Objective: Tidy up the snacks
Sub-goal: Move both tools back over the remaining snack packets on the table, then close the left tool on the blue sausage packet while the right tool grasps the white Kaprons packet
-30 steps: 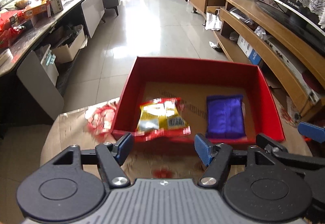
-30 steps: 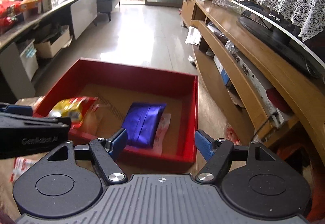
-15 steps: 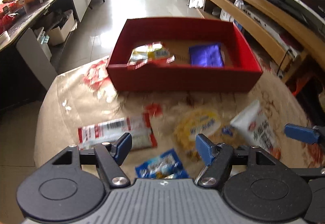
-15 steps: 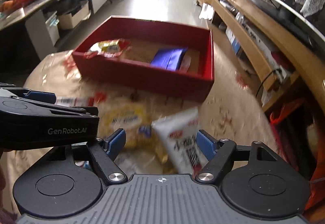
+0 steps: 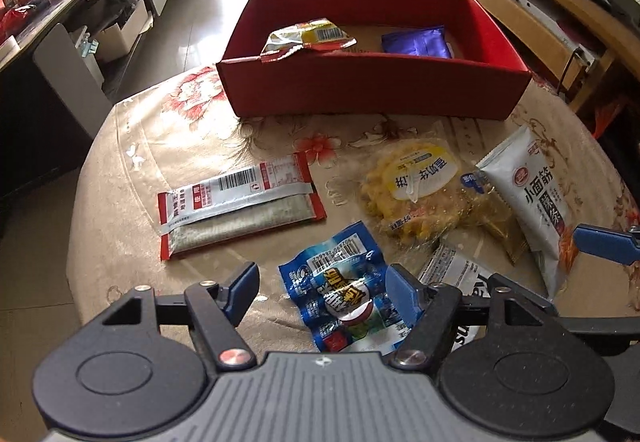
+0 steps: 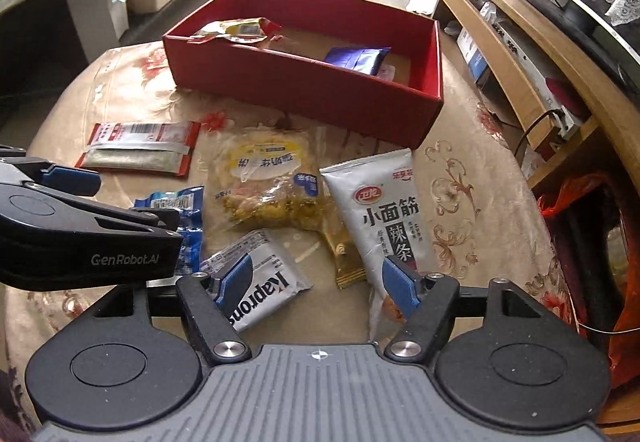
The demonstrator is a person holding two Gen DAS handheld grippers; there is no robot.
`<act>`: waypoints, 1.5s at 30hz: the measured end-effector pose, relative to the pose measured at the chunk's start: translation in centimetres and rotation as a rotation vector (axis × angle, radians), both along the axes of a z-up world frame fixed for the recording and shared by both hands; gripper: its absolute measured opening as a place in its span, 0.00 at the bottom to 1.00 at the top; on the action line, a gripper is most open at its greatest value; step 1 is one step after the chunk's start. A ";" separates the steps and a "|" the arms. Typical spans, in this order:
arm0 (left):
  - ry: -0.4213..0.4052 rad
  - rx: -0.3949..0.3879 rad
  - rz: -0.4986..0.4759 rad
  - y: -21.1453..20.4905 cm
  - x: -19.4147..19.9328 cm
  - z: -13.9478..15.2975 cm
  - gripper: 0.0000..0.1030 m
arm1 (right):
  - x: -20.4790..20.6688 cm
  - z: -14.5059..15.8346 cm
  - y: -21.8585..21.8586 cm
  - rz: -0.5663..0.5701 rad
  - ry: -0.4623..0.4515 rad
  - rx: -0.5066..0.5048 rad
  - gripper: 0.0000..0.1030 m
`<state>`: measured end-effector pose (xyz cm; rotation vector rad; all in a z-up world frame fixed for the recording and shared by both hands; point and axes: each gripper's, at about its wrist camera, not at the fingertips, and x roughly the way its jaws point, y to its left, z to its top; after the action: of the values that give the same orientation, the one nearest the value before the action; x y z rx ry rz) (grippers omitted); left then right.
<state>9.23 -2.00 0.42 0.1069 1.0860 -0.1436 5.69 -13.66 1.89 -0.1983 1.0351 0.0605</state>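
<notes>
Both grippers hang over a round bench (image 5: 168, 145) covered with a beige cloth patterned in red flowers. The left gripper (image 5: 322, 292) has its jaws spread wide and holds nothing; below and between them lies a blue snack packet (image 5: 344, 294) with a barcode strip and yellow Chinese characters too crumpled to read. The right gripper (image 6: 318, 280) is likewise spread and empty, above a grey-white packet (image 6: 260, 282) printed "Kapron…" (the rest of the word is hidden behind a blue finger). The left tool's black body, seen from the right wrist camera, is marked "GenRobot.AI".

Just beside these lies a silver pouch (image 6: 386, 217) with a red oval logo and large black characters "小面筋" over "辣条". Its edge overlaps a clear bag of yellow snack (image 5: 424, 193) with a white and blue label whose writing reads upside down from the left wrist. To the left, apart from the others, a flat red-edged packet (image 5: 240, 201) lies back side up, showing a barcode and fine print.

At the far side of the bench stands a red box (image 5: 372, 89), open-topped. Inside it a yellow and red wrapper (image 5: 312, 39) with a barcode leans on the near-left wall, and a purple packet (image 5: 416, 43) lies flat to its right, well apart from it.
</notes>
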 end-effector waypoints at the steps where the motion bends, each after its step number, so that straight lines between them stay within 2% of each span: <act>1: 0.005 0.003 0.000 0.0 -0.1 -0.2 0.65 | 0.0 -0.1 0.1 0.003 0.004 -0.003 0.75; 8: 0.031 0.013 -0.008 -0.1 0.1 -1.1 0.65 | 0.1 -1.2 0.4 0.025 0.040 -0.025 0.74; 45: 0.077 0.017 0.035 0.5 0.8 -3.2 0.69 | 0.7 -2.0 1.0 0.072 0.065 -0.066 0.73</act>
<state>10.04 -1.50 -2.80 0.0975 1.1655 -0.1076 6.37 -12.64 -0.15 -0.2954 1.0953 0.0982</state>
